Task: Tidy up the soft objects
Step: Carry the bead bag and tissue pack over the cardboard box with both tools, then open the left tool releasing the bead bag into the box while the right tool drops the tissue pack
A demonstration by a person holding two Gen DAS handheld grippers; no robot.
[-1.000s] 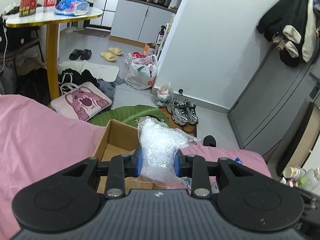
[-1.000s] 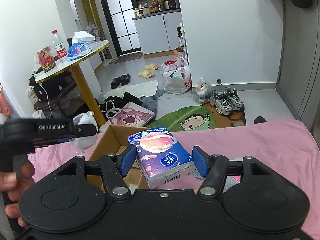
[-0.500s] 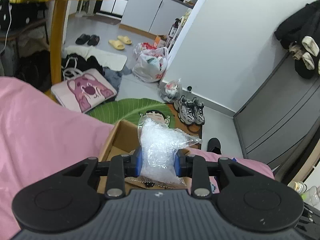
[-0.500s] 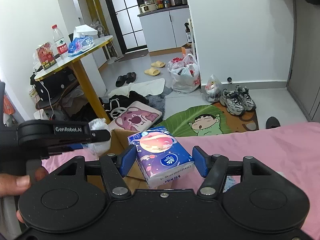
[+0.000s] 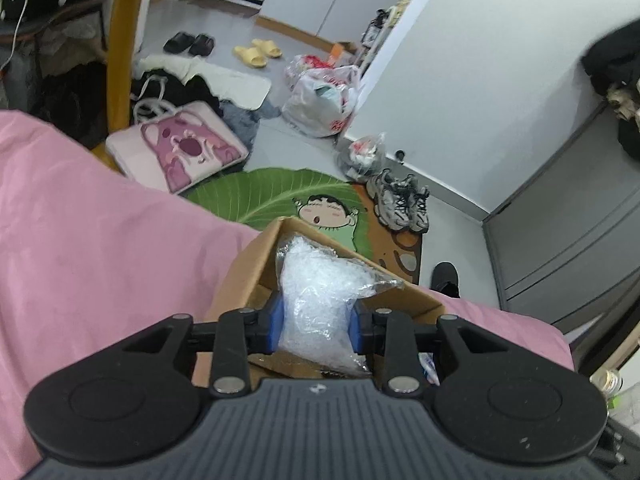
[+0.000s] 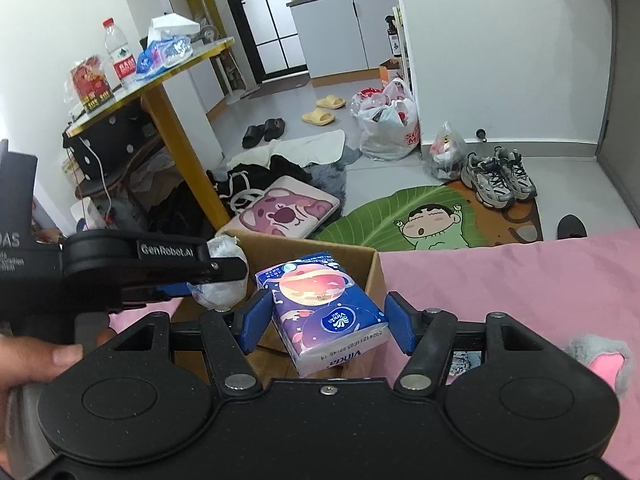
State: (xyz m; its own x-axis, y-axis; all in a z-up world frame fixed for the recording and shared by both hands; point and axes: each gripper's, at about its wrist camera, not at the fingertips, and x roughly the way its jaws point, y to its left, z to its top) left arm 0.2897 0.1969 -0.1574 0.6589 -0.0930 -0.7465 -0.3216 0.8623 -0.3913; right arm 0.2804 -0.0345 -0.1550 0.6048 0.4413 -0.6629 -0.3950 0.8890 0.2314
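The left gripper [image 5: 316, 322] is clamped on a clear bag of bubble wrap [image 5: 320, 300], its blue pads pressing in from both sides, and holds the bag over the open cardboard box [image 5: 244, 268] that sits on the pink bed cover [image 5: 100, 248]. In the right wrist view the same gripper [image 6: 224, 270] reaches in from the left above the box [image 6: 370, 276], with a person's hand [image 6: 36, 360] on its handle. The right gripper [image 6: 324, 320] has its jaws spread wide around a Vinda tissue pack [image 6: 324, 308]; the left pad looks to touch the pack, the right pad stands clear of it, so it is not gripping. Whether the pack rests on the box rim I cannot tell. A grey and pink fluffy thing [image 6: 600, 360] lies on the bed cover to the right. Beyond the bed, a leaf-shaped cartoon rug [image 6: 420, 220] lies on the floor.
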